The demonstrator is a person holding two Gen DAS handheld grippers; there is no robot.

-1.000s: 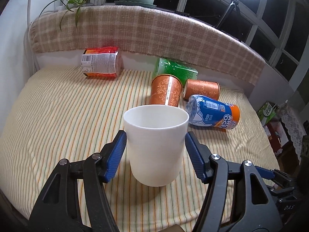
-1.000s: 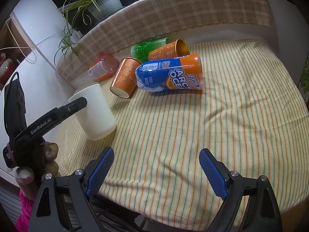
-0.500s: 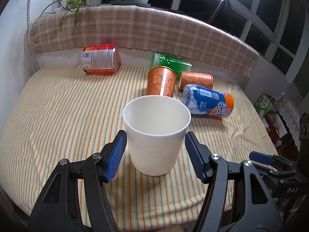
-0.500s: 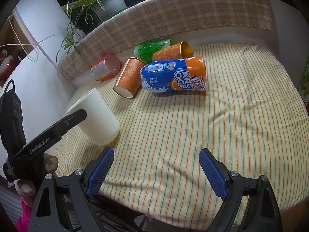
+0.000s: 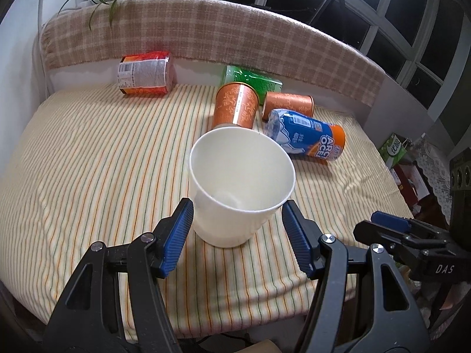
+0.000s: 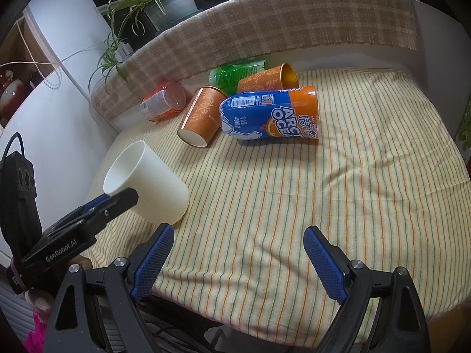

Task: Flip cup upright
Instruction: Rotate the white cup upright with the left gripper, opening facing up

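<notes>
1. Right now the plain white paper cup [image 5: 240, 188] stands mouth-up on the yellow striped tablecloth [image 5: 97, 158], near the table's front edge; in the right wrist view it [image 6: 147, 184] appears to lean over (whether that is a true tilt or the lens, I cannot tell).
2. The left gripper [image 5: 237, 236] has its blue-padded fingers [image 5: 176, 235] spread on either side of the cup's lower wall, with a visible gap on each side, so nothing is pinched.
3. The right gripper [image 6: 237, 263] hangs over the front edge of the cloth, its fingers wide apart and holding nothing, just beside the cup.
4. Behind the cup lie two orange patterned paper cups on their sides [image 5: 235, 104], touching a blue and orange drink bottle [image 5: 306, 138] and a green bottle [image 5: 250, 79].
5. A red and orange labelled container [image 5: 145, 73] lies well apart at the back left, against the checked beige cloth [image 5: 206, 35].
</notes>
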